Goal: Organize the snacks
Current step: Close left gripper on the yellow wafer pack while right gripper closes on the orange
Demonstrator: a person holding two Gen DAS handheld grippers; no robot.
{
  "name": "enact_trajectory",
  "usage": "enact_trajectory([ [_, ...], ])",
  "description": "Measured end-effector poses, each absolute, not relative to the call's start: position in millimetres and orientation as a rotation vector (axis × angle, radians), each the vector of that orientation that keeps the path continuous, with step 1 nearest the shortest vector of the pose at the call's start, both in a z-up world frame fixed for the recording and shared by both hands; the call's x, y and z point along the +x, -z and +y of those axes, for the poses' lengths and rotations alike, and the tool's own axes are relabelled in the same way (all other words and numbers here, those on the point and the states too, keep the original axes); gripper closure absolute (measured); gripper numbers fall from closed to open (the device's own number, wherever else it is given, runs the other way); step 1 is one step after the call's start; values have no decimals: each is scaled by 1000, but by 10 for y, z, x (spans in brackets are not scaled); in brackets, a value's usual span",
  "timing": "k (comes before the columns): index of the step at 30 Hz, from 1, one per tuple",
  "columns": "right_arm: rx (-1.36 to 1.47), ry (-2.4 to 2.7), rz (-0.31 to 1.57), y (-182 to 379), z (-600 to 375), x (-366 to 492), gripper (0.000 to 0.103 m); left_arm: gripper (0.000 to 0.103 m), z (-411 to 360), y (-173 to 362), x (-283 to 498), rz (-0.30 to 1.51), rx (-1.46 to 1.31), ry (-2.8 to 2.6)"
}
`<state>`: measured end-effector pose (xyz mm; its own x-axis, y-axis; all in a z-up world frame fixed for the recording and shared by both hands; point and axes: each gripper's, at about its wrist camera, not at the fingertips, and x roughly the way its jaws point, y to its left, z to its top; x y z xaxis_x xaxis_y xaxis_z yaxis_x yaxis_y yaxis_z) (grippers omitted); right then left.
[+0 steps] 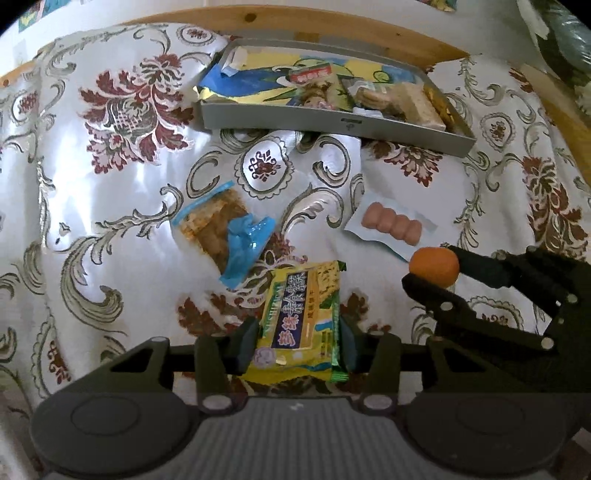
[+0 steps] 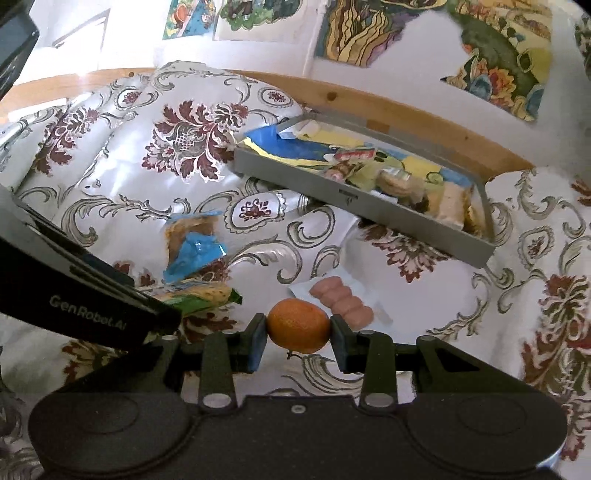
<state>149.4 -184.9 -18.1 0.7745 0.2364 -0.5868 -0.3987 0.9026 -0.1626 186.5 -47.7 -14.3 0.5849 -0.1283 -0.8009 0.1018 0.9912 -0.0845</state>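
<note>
My left gripper (image 1: 299,343) is shut on a yellow-green snack packet (image 1: 301,325), held above the cloth. My right gripper (image 2: 298,332) is shut on a small orange (image 2: 298,325); in the left wrist view the same orange (image 1: 435,266) shows between the right gripper's fingers at the right. A grey tray (image 1: 332,123) (image 2: 369,214) at the back holds several wrapped snacks. On the cloth lie a clear bag of fried snacks with a blue wrapper (image 1: 225,232) (image 2: 192,243) and a pack of pink sausages (image 1: 391,223) (image 2: 341,301).
A flowered white cloth (image 1: 110,184) covers the surface. A wooden edge (image 1: 332,26) runs behind the tray, with a wall carrying pictures (image 2: 498,55) beyond it. The left gripper's body (image 2: 92,295) fills the left side of the right wrist view.
</note>
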Motion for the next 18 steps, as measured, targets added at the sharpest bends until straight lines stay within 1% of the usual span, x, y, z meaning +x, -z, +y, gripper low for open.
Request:
enact_trajectory([
  [7, -282, -328, 572, 100, -1948, 1388, 64, 53, -494, 40, 1778, 915, -8, 128],
  [18, -223, -287, 522, -62, -2085, 1347, 64, 53, -575, -206, 1711, 818, -13, 157],
])
